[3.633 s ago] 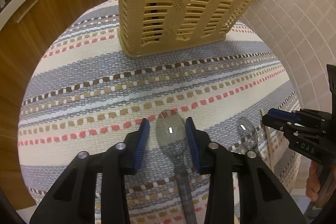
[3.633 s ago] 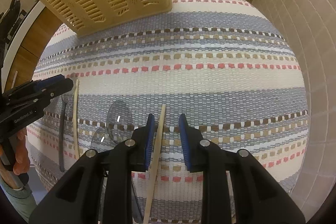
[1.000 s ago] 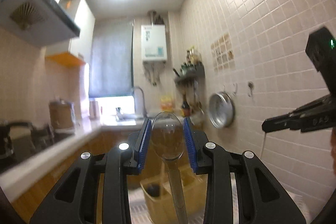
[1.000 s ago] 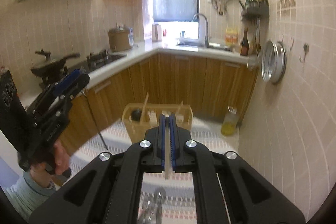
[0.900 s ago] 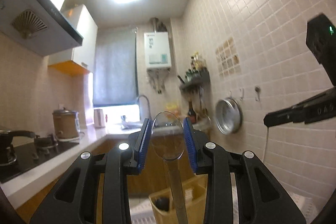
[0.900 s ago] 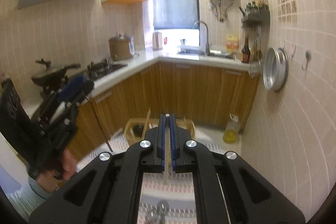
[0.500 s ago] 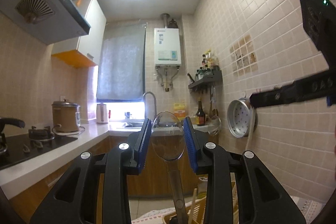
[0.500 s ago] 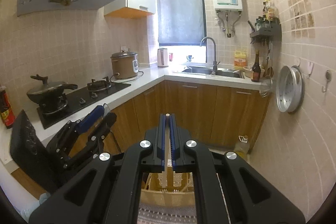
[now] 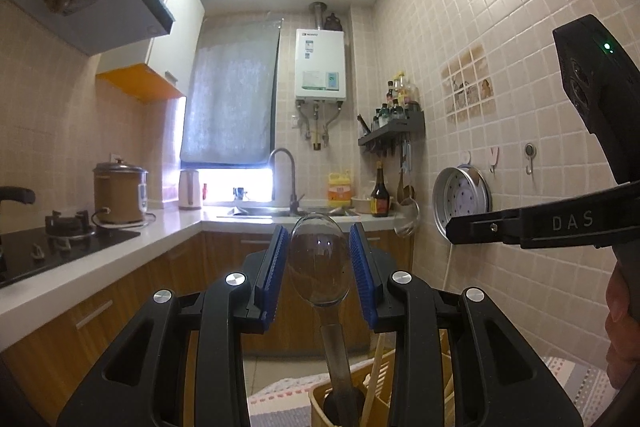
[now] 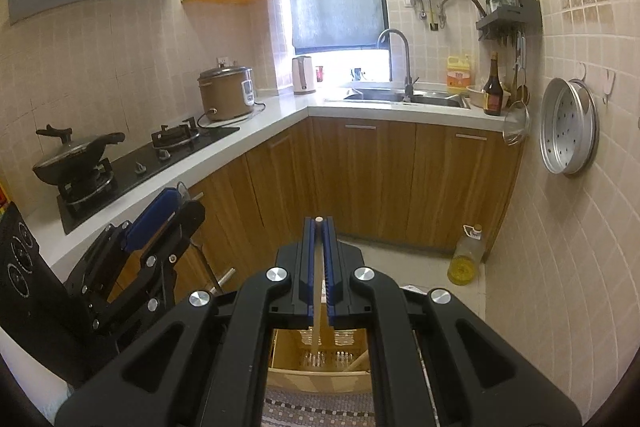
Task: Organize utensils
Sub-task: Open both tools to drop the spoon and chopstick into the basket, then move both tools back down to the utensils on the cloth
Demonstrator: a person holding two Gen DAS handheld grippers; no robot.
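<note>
Left gripper [image 9: 318,269]: jaws part open, blue pads against the sides of a clear spoon [image 9: 318,263], bowl up. The spoon's handle runs down into a dark cup inside the basket [image 9: 320,397] directly below.

Right gripper [image 10: 319,267]: jaws closed tight on a pale chopstick [image 10: 318,323], its tip showing at the pad ends and its shaft hanging down over the basket's open top. Further chopsticks [image 9: 374,379] lean inside the basket.

The basket stands on a striped mat [image 9: 276,393] covering the surface.

In the right view, the left gripper sits low at left, just beside the right one. A hand [image 9: 622,323] shows at the left view's right edge.

Beyond: wooden cabinets [image 10: 400,179], a sink [image 10: 404,95], and a tiled wall [image 10: 560,247].
</note>
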